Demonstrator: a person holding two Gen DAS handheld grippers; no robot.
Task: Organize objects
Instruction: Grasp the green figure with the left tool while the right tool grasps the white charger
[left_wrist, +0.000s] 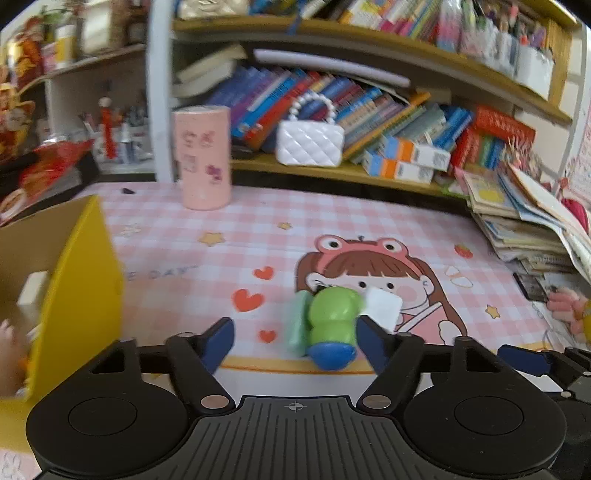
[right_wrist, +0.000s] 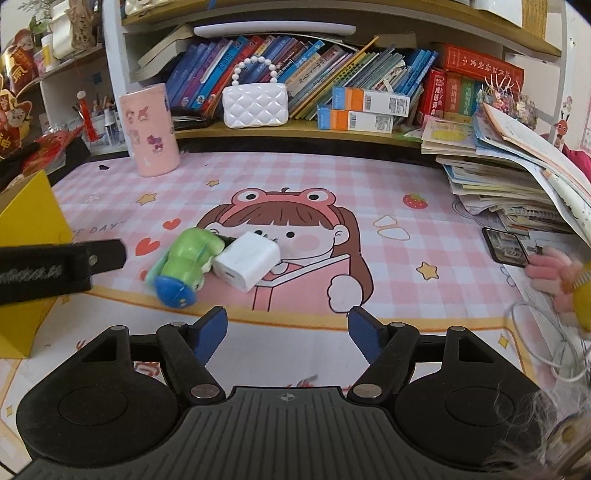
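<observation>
A green toy figure with a blue base (left_wrist: 331, 326) (right_wrist: 183, 264) lies on its side on the pink checked mat (right_wrist: 406, 258). A white charger cube (left_wrist: 382, 305) (right_wrist: 248, 265) lies against it on the right. A pale green flat piece (left_wrist: 298, 321) lies against its left. My left gripper (left_wrist: 295, 341) is open, its blue pads level with the toy's base, with the toy nearer the right pad. My right gripper (right_wrist: 288, 332) is open and empty, nearer the mat's front edge and to the right of the toy. The left gripper's finger (right_wrist: 99, 254) shows at the left of the right wrist view.
A yellow cardboard box (left_wrist: 79, 295) (right_wrist: 26, 236) stands open at the left. A pink cylinder (left_wrist: 205, 157) (right_wrist: 151, 129) stands at the back. A white quilted handbag (right_wrist: 255, 103) sits on the shelf. A book stack (right_wrist: 509, 177), a phone (right_wrist: 506, 246) and a white cable (right_wrist: 546, 343) lie right.
</observation>
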